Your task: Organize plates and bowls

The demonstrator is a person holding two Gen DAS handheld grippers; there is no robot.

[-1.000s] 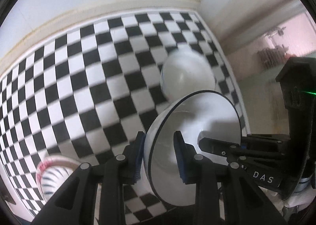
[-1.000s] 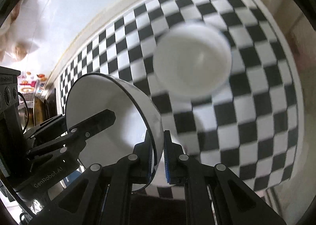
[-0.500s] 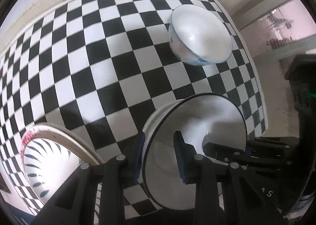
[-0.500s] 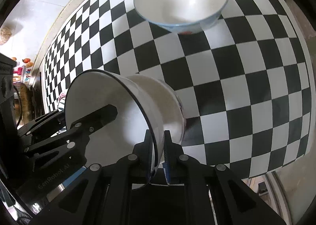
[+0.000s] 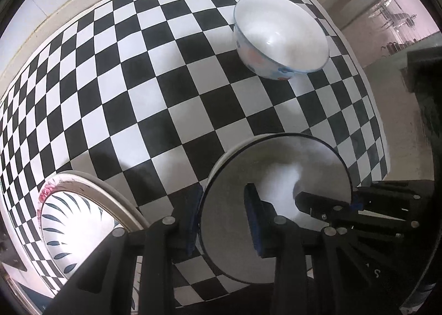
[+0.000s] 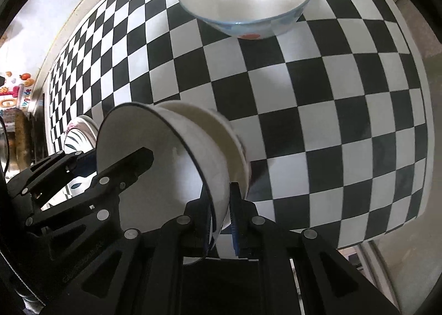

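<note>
**Bowl held on both sides, sitting in the bowl beneath it**

Bowl (image 5: 276, 190) with the dark rim line is what both tools have hold of. My left gripper (image 5: 225, 218) pinches the rim on one side, one pad outside the wall and one inside. My right gripper (image 6: 221, 221) does the same on the opposite side, its jaws nearly together on the thin wall. In the right wrist view this bowl tips toward the camera and sits nested in a second, cream-walled bowl (image 6: 232, 138) that rests on the checkered counter (image 5: 138, 80). I judge the upper bowl as seated or very nearly so, though I cannot see the contact between the two walls.

What the next move turns on is that the held bowl lies straight down between the two sets of jaws, with its mouth facing up at them. Neither hand is nearer; each owns one side of the rim. To let go cleanly, I think both jaws must open and then lift straight up, because the inner fingers (image 5: 252, 212) reach down into the bowl and would drag the rim if pulled sideways.

A third bowl (image 5: 279, 39), with a blue rim and red marks on its outside, stands well apart toward the far edge of the counter. A leaf-patterned plate (image 5: 69, 221) lies just beside my left gripper. Nothing stands between the nested pair and the far bowl.
</note>
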